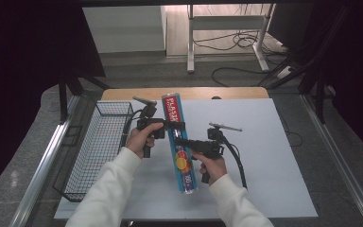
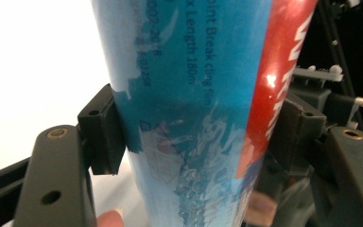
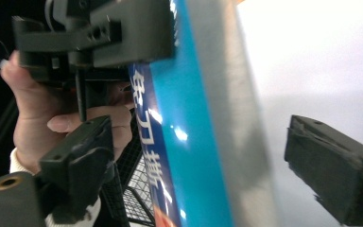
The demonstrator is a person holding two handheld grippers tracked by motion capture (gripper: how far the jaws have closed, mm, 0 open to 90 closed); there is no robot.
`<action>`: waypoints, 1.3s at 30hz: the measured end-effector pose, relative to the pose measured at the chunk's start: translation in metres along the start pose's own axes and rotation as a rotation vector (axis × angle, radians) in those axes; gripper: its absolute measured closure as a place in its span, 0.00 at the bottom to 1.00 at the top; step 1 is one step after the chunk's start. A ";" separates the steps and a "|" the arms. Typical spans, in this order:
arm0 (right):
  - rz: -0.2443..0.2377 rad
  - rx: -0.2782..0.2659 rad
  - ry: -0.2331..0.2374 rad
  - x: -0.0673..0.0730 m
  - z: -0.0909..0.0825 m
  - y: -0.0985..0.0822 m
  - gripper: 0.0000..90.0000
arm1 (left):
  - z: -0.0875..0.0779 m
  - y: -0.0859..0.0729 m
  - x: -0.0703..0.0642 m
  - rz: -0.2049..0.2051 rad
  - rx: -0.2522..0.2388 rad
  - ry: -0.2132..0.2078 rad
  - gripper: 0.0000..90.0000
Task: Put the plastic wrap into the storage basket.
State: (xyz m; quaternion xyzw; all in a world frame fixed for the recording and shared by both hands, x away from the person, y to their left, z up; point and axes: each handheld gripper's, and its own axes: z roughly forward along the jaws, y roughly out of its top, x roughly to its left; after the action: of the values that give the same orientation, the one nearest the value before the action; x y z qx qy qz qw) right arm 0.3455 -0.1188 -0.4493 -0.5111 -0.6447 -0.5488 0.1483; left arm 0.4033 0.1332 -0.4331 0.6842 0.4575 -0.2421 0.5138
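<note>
A long blue and red cling film box (image 1: 185,175) lies lengthwise over the white sheet (image 1: 264,156), its far end toward the back. My left gripper (image 1: 172,126) is shut across the box's upper part; in the left gripper view both pads (image 2: 105,137) press the sides of the box (image 2: 194,85). My right gripper (image 1: 182,142) straddles the box lower down and is open. In the right gripper view the box (image 3: 203,118) stands between the jaws with a gap on each side, and the right pad (image 3: 331,165) sits well apart from it. The left gripper (image 3: 99,33) and its hand show farther up.
A black wire basket (image 1: 99,142) stands at the left edge of the white sheet, close beside the left hand. The wooden table edge (image 1: 184,93) runs along the back. Cables trail from both grippers; the right half of the sheet is bare.
</note>
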 end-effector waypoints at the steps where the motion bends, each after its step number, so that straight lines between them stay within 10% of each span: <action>1: -0.014 -0.002 -0.009 0.001 -0.006 0.002 0.08 | -0.003 0.001 -0.001 0.003 -0.002 -0.001 0.35; 8: -0.055 -0.048 -0.031 -0.006 -0.059 0.010 0.08 | -0.022 0.003 -0.008 0.012 -0.021 0.012 0.35; 16: -0.048 -0.084 -0.087 -0.049 -0.117 0.002 0.09 | -0.041 0.007 -0.018 0.013 -0.048 0.043 0.35; 39: -0.030 -0.075 -0.199 -0.094 -0.182 -0.018 0.10 | -0.111 0.013 -0.050 0.065 -0.092 0.144 0.35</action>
State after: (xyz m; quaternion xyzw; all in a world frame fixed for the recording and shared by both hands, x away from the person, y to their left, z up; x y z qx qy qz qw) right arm 0.3045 -0.3191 -0.4655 -0.5587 -0.6428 -0.5211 0.0560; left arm 0.3765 0.2161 -0.3478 0.6901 0.4815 -0.1544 0.5178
